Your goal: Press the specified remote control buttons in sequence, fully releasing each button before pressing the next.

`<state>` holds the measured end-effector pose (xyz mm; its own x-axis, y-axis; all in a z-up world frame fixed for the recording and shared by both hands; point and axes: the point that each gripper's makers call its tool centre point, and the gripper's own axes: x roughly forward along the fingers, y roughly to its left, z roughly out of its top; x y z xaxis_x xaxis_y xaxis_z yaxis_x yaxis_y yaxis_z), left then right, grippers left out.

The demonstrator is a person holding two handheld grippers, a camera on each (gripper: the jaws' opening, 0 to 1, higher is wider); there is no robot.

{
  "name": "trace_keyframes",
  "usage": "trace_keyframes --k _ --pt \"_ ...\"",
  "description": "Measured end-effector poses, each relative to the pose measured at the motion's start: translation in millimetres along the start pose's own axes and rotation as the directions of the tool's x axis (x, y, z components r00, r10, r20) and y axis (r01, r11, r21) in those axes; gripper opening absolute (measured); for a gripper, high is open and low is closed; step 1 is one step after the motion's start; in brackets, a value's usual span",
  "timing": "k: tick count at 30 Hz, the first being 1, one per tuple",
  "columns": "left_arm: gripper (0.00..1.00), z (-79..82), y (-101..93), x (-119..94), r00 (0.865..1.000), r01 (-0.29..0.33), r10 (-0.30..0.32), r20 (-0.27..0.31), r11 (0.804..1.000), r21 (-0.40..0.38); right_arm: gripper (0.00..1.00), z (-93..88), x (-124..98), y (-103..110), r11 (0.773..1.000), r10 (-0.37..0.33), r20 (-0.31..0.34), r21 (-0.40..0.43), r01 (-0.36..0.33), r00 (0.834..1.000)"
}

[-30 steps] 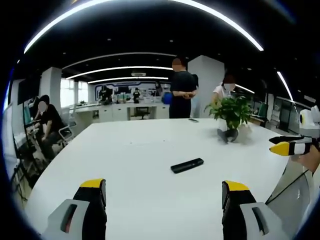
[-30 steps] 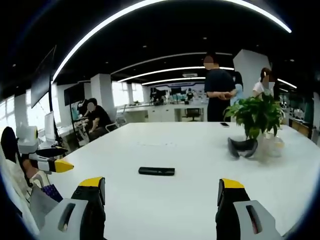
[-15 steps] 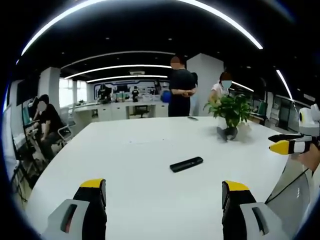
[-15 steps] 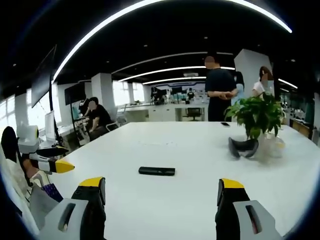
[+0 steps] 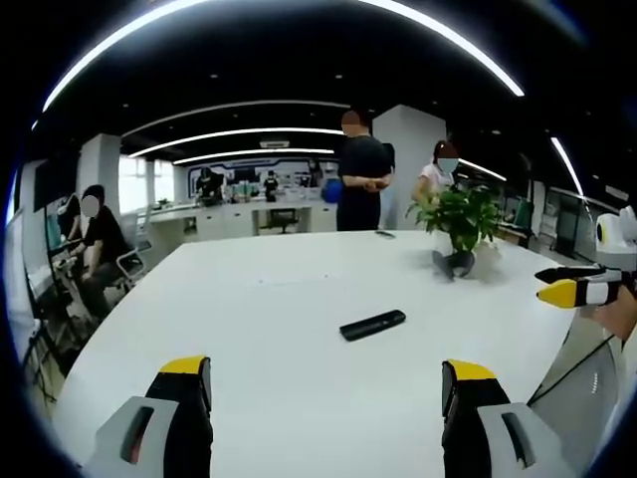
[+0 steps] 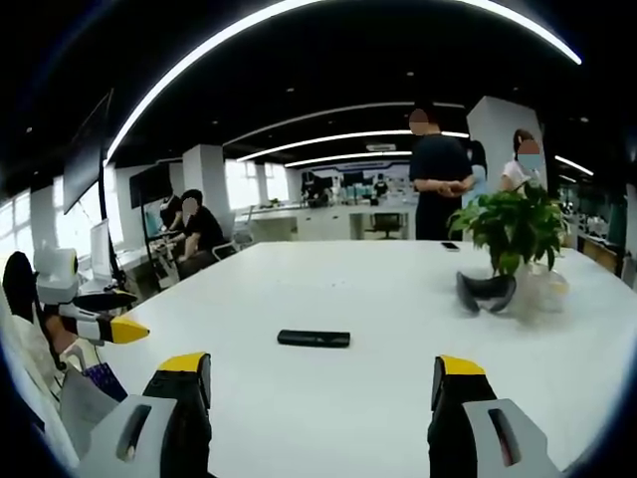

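One slim black remote [image 5: 372, 325] on glossy white table [image 5: 269, 299]

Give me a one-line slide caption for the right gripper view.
Open right gripper facing a black remote on a white table, potted plant beyond.

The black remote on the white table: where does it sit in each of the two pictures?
Left gripper view: the remote lies right of centre, angled, beyond the open fingers.
Right gripper view: the remote lies at centre, nearly level.
Shared landmark: the potted plant, beyond it to the right.
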<state>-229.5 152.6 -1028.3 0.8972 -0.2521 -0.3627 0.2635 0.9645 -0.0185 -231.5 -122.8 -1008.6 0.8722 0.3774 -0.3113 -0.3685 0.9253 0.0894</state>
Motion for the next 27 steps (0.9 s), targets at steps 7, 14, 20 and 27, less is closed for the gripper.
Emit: trace_keyframes --k 7,14,20,27 --pt "0.99 -0.5 -1.6 0.5 1.0 0.009 -0.009 -0.003 1.0 -0.004 0.91 -1.4 0.2 -0.2 1.0 0.001 -0.003 0.004 -0.001 1.0" --pt "0.99 -0.4 -2.7 1.9 1.0 0.012 -0.012 -0.007 1.0 -0.001 0.91 -2.1 1.6 3.1 1.0 0.011 -0.006 0.002 -0.011 1.0" --pt "0.98 -0.1 -3.0 3.7 1.0 0.019 -0.019 -0.012 1.0 0.012 0.91 -3.2 2.4 4.4 1.0 0.016 -0.009 0.003 -0.016 1.0" --pt "0.97 15.8 -2.6 13.7 0.999 0.037 -0.037 -0.001 0.998 0.059 0.89 -3.1 5.7 6.3 1.0 0.027 -0.013 0.0 -0.027 1.0"
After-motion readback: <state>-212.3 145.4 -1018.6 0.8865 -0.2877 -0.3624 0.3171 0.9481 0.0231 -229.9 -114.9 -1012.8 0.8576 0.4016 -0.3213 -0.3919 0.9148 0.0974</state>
